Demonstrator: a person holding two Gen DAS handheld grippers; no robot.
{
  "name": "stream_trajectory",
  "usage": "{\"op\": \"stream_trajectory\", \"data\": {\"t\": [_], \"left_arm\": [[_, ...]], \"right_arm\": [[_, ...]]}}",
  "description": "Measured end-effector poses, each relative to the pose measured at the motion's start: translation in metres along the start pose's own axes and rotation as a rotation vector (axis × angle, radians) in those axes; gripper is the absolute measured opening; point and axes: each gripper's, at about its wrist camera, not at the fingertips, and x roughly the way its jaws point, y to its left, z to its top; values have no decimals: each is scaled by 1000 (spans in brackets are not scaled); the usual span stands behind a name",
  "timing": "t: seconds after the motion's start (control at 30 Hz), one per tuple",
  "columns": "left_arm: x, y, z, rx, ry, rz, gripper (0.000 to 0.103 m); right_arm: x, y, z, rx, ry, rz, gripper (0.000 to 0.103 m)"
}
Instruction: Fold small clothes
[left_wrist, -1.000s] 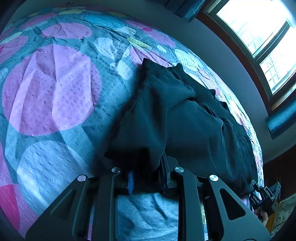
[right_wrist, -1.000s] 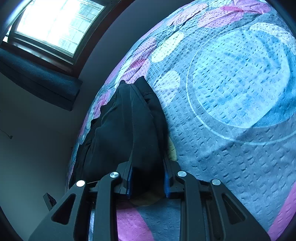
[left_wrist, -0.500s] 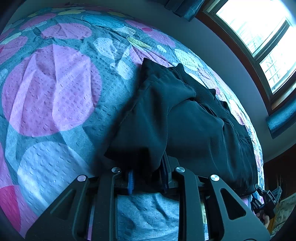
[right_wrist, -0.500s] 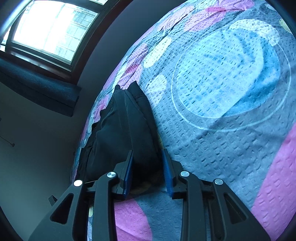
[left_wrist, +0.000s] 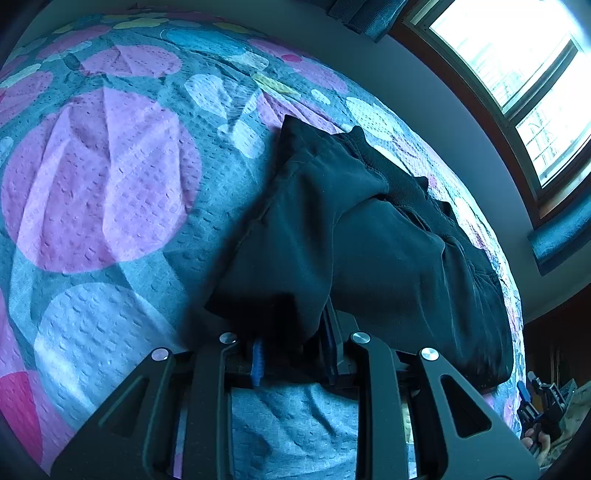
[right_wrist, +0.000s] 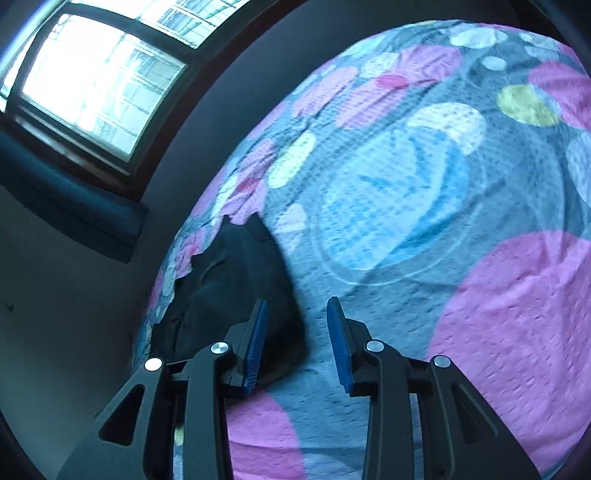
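- The dark garment is lying on the bed, bunched into a long folded strip close to the edge that runs along the window wall.
- The left gripper is pinched narrow on the near corner of the cloth, fabric draped right over its fingers, so that end is pinned.
- The right gripper is the one letting go: jaws are opening, blue pads apart, and nothing sits between them now, just bedspread. The garment's other end lies just off its left finger.
- If I were doing this, I'd keep the left end held until the right one is fully clear, otherwise the fold might drag.
- Looks to me like the fold has just been laid down, so the next thing is probably smoothing or another fold across.
- Watch the lumpy middle, it's thick and could spring open. Can't tell what kind of garment it is.
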Motion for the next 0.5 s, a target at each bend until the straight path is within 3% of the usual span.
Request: {"op": "stream_trajectory", "data": {"t": [0.17,0.3,0.43,0.5], "left_arm": [[0,2,0,-5,2,-15,26],[0,4,0,-12,3,-24,26],[0,4,0,-15,5,-26,26],[0,4,0,-15,5,-27,26]], "right_arm": [[35,87,-27,-141,147,165,51],[82,143,-59,-230,304,259,52],[122,173,-89,-286,424,289,52],[141,174,-100,-300,471,265,58]]}}
